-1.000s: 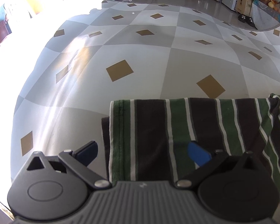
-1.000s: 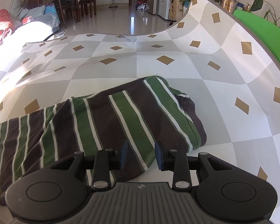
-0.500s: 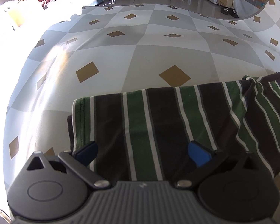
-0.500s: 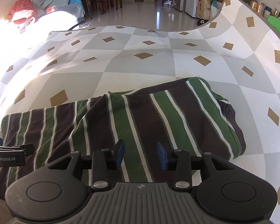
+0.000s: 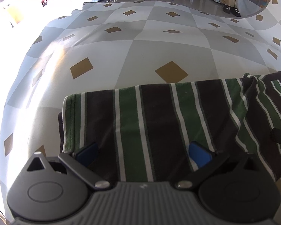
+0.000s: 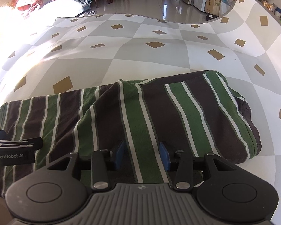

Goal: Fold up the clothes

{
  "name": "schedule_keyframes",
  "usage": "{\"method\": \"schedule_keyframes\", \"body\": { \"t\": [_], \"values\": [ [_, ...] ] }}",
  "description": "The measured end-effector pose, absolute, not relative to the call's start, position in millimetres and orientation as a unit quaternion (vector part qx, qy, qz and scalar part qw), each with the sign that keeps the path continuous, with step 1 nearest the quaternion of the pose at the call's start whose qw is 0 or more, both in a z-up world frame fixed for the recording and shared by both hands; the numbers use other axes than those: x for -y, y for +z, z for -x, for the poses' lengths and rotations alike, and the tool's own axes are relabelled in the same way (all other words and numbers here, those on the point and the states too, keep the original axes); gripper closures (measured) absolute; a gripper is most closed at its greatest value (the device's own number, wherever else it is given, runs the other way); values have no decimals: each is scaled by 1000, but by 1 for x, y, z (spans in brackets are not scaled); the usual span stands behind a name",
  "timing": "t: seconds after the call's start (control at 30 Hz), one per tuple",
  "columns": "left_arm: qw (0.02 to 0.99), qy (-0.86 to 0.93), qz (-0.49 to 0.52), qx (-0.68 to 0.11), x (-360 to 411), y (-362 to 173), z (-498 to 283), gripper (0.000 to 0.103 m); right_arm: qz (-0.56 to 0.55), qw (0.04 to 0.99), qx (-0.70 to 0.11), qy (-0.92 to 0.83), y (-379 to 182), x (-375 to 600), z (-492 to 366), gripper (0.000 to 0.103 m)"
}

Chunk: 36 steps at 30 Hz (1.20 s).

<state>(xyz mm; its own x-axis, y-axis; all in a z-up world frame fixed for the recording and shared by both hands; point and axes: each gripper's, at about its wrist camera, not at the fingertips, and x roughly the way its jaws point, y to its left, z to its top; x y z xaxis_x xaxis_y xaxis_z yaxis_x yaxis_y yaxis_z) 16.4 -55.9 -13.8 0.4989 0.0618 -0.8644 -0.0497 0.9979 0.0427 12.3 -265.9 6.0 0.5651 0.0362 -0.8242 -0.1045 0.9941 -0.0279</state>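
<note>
Both grippers [image 5: 143, 154] [image 6: 142, 156] gape over a striped shirt [image 6: 140, 116] on a checkered tablecloth [image 5: 140, 56]; tiled floor [image 6: 149, 1] beyond.

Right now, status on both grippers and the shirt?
Left gripper open over the striped shirt. Right gripper: jaws just opening, a stripe between them. Shirt folded on the checked cloth. Nothing in the way.

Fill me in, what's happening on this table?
A person is folding a striped shirt on a checked tablecloth, one tool in each hand. The shirt already lies doubled over. The left hand-held gripper hangs wide open over its left end. The right hand-held gripper is over the right half; its jaws have just been opening and now straddle a green stripe without pinching it. Neither holds the cloth.
</note>
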Motion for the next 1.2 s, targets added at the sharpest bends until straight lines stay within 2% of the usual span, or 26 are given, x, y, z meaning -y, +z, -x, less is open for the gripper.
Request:
{"method": "schedule_keyframes", "body": {
  "t": [0.53,1.2],
  "values": [
    [864,35,7,-501,50,-16,-19,0,47,877,-477,35,-2,262,-16,56],
    [870,77,18,-486,10,-18,-15,0,22,878,-478,27,-2,285,-17,55]
  ]
}}
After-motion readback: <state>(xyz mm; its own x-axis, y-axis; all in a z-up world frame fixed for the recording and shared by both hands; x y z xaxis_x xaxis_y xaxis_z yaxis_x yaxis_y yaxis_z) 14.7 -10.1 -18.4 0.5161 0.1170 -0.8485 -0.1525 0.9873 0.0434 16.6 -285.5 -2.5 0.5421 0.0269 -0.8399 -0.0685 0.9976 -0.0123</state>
